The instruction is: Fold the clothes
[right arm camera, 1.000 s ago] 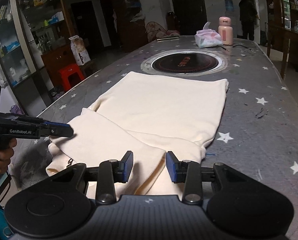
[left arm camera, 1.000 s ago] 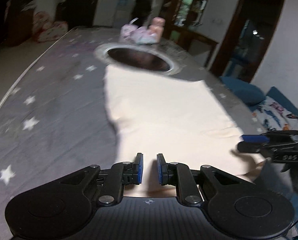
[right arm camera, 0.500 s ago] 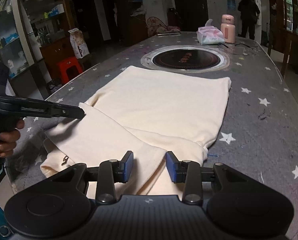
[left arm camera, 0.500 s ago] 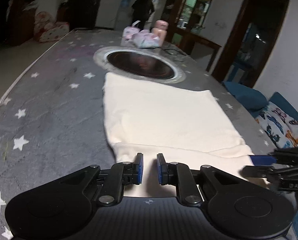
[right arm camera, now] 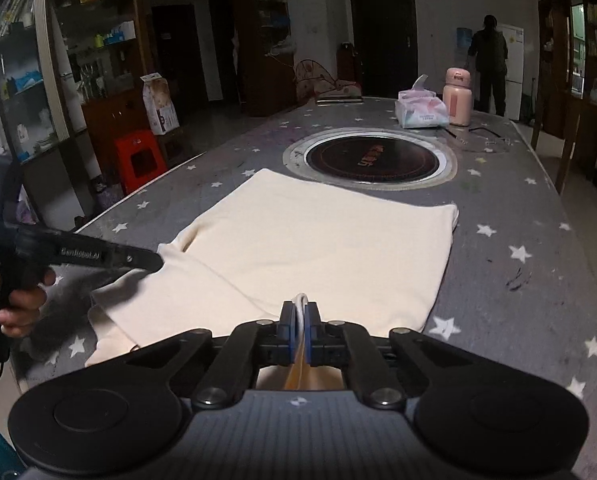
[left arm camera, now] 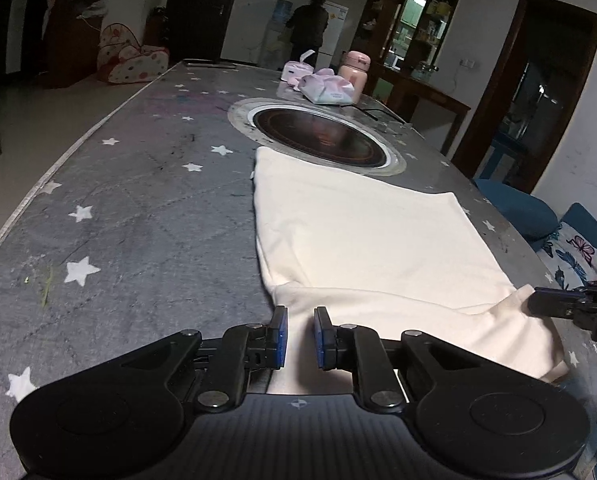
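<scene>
A cream garment lies flat on the grey star-patterned table, its near end folded over. My left gripper sits at the near left corner, jaws narrowly apart with a thick bit of the cloth filling the gap. From the right wrist view, the left gripper has its tip on the garment's left shoulder, with a hand on the handle. My right gripper is shut, and a thin fold of the cloth sticks up between its blue pads. The right gripper touches the garment's near right corner.
A round built-in hob lies just beyond the garment's far edge. Behind it stand a tissue pack and a pink bottle. A person stands far back. A red stool and a blue sofa flank the table.
The right gripper's jaws have closed, pinching a fold of the cloth that lay between them. The left gripper's gap is unchanged, and its tip has settled at the garment's shoulder.
</scene>
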Demonstrator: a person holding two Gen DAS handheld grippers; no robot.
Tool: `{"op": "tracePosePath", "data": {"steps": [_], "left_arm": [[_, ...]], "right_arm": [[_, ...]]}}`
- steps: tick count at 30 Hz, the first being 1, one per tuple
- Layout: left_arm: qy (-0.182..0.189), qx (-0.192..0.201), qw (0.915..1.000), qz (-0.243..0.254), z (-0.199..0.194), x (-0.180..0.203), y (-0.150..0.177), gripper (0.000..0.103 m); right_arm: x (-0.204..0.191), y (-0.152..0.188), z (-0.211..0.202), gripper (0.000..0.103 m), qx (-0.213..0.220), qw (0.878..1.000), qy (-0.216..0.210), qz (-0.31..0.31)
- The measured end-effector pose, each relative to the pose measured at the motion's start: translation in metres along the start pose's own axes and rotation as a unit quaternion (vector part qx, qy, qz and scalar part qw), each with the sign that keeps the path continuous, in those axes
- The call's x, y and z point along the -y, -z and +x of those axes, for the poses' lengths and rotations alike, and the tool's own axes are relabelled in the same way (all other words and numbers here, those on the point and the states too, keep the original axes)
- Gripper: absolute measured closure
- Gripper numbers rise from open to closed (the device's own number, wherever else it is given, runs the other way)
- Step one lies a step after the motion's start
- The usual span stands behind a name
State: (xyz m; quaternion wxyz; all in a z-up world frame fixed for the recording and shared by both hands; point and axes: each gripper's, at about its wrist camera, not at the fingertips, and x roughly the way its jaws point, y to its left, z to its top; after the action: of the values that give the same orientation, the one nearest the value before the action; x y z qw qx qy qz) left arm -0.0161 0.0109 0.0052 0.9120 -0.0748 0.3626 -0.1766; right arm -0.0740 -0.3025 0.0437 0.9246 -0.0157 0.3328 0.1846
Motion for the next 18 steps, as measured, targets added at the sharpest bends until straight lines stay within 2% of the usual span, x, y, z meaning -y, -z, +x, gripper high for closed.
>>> {"op": "tracePosePath", "data": {"steps": [4, 8, 11, 13, 15, 17, 18], "left_arm": [[-0.013, 0.005, 0.9999, 0.001, -0.005, 0.001, -0.001, 0.088], [0.012, 0.019, 0.9994, 0.025, -0.016, 0.012, -0.008, 0.088], [0.052, 0.023, 0.9976, 0.04, -0.016, 0.027, -0.013, 0.087], [0.074, 0.011, 0.9959, 0.052, -0.009, 0.037, -0.014, 0.087], [0.081, 0.003, 0.9946, 0.065, -0.001, 0.047, -0.013, 0.087], [0.072, -0.004, 0.9946, 0.075, 0.009, 0.051, -0.01, 0.087], [0.061, -0.004, 0.9952, 0.077, 0.013, 0.05, -0.009, 0.087]], "right_arm": [[0.01, 0.009, 0.016, 0.099, -0.035, 0.999, 0.026, 0.014], [0.014, 0.013, 0.007, 0.094, -0.024, 0.999, 0.03, 0.023], [0.011, 0.007, -0.002, 0.093, -0.002, 1.0, 0.022, 0.017], [0.006, 0.004, -0.001, 0.093, 0.001, 1.0, 0.01, 0.008], [-0.002, 0.004, 0.004, 0.093, -0.004, 1.0, -0.005, -0.003], [-0.009, 0.006, 0.01, 0.091, -0.013, 1.0, -0.018, -0.013], [-0.011, 0.007, 0.013, 0.087, -0.016, 1.0, -0.021, -0.017]]}}
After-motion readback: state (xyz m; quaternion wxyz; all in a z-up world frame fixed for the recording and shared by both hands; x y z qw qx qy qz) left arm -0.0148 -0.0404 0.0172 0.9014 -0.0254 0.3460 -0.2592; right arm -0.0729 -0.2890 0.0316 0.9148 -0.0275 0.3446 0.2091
